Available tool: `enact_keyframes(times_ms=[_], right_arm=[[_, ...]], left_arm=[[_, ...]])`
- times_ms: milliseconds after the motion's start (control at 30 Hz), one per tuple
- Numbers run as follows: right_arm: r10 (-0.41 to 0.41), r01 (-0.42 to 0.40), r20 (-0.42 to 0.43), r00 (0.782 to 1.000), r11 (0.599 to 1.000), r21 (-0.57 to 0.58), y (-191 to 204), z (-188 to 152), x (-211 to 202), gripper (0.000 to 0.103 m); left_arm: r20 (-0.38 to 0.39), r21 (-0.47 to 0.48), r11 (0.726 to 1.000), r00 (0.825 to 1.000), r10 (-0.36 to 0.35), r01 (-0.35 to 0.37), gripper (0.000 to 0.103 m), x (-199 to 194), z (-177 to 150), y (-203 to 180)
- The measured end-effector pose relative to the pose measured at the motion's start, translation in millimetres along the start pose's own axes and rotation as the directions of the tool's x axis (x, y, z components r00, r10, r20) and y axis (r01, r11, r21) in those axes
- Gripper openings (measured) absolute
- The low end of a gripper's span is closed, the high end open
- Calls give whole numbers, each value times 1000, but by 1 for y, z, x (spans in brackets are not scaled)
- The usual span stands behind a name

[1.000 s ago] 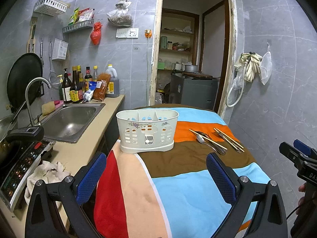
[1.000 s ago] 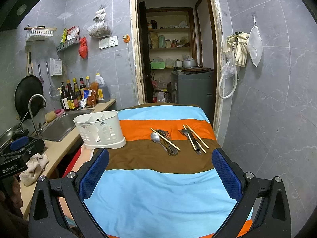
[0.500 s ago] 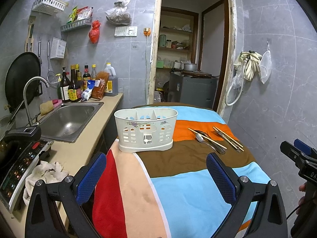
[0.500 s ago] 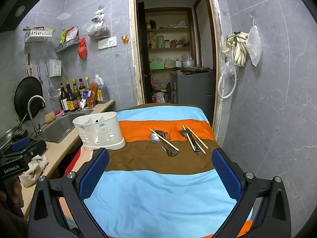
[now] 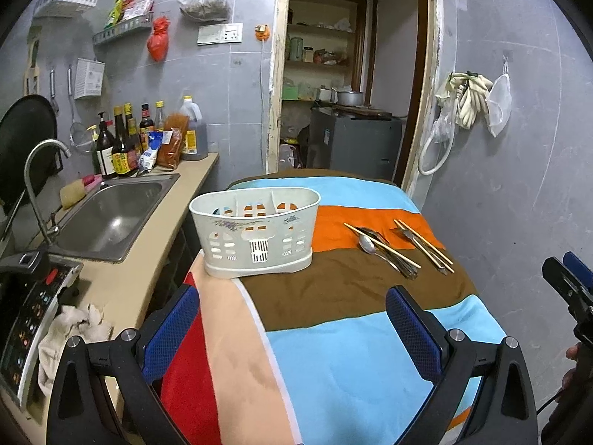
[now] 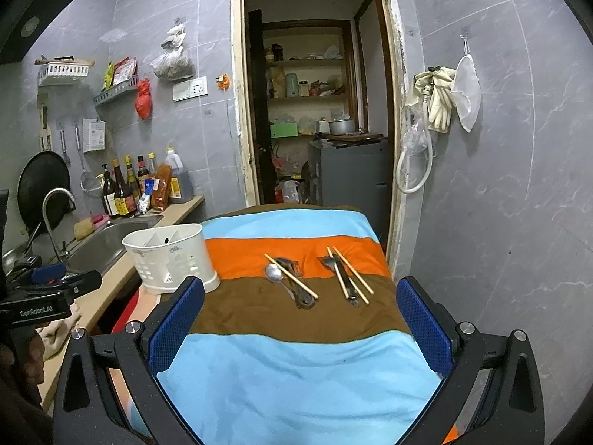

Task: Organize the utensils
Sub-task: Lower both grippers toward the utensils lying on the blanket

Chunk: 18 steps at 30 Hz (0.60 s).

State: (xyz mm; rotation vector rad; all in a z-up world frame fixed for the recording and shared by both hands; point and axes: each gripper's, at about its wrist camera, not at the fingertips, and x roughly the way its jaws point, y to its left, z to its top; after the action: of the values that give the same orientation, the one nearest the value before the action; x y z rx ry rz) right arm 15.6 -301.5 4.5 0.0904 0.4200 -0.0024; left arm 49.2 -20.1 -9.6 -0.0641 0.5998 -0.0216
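Striped cloth [image 6: 296, 371] carries utensils [image 6: 315, 278] at its right edge, caddy [image 6: 170, 259] at left. Right gripper [image 6: 300, 319] and left gripper [image 5: 292, 328] are held spread, empty; one chopstick [image 6: 291, 276] should be pinched mid-length.

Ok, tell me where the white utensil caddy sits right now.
The white utensil caddy stands upright at the left edge of the striped cloth, beside the sink, left of the spoon and chopsticks.
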Motion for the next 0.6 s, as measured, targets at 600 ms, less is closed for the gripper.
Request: enact_keyframes(times_ms=[600], right_arm=[[24, -25, -96, 995, 1000, -14, -74, 47, 134, 102]], left_arm=[[-35, -22, 998, 997, -66, 65, 101, 103, 50, -68]])
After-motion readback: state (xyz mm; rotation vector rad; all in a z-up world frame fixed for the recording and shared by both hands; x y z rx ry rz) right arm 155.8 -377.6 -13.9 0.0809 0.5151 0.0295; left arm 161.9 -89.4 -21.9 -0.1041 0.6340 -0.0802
